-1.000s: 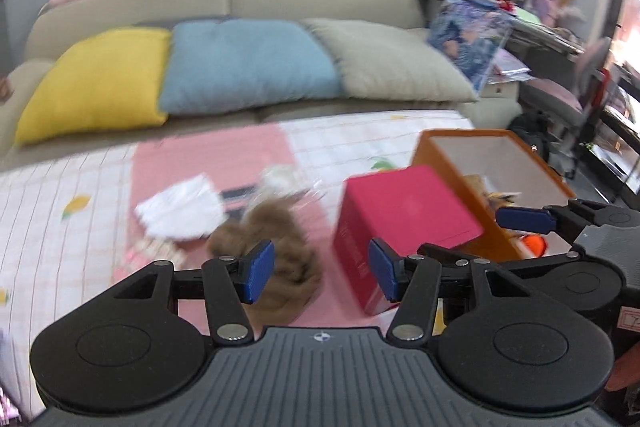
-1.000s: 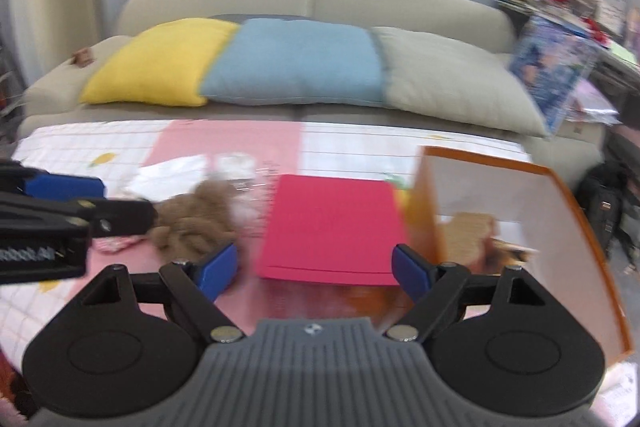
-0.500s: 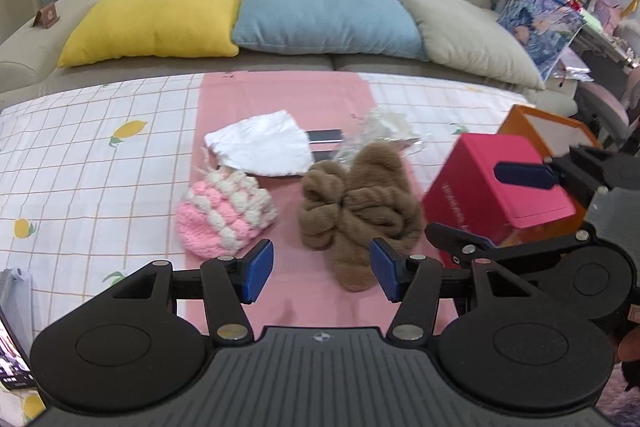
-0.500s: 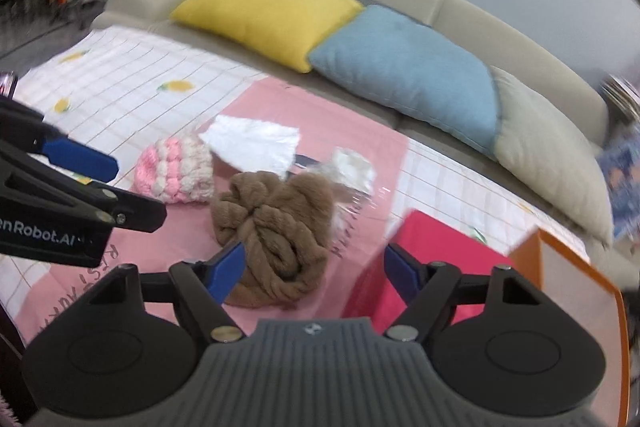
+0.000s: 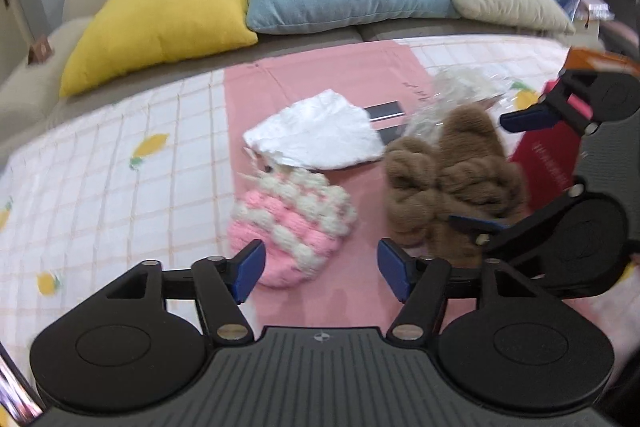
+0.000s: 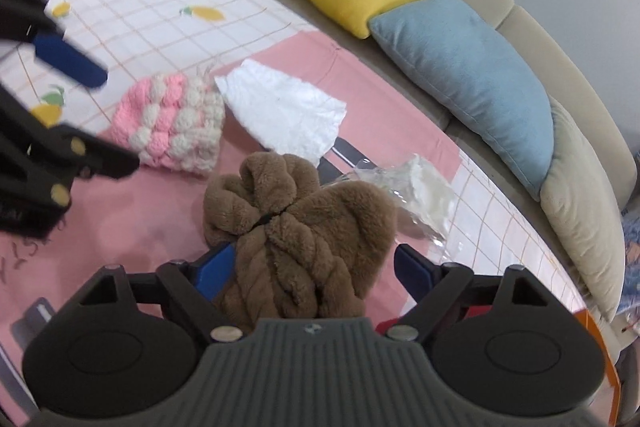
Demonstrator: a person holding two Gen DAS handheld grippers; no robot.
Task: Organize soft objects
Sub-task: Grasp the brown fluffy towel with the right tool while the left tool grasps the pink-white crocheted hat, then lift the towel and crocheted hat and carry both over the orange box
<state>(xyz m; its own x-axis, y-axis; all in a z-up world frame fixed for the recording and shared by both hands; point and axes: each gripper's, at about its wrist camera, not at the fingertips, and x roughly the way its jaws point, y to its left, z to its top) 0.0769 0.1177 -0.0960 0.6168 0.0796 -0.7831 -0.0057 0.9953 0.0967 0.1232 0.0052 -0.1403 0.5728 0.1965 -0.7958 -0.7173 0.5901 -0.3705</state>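
Your right gripper [image 6: 312, 267] is opening around the brown plush [image 6: 296, 227], its jaws not pressing it; the plush's long axis runs away from you. Your left gripper [image 5: 320, 265] is opening just before the pink knit [image 5: 292, 223] on the surface [image 5: 120, 187], nothing clamped.

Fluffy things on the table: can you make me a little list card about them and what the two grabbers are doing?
brown plush bundle: lies between the right gripper's opening jaws, not squeezed
pink-and-white knit piece: just ahead of the left gripper, jaws opening, nothing held
white cloth: behind both
crinkly clear bag: beside the brown bundle
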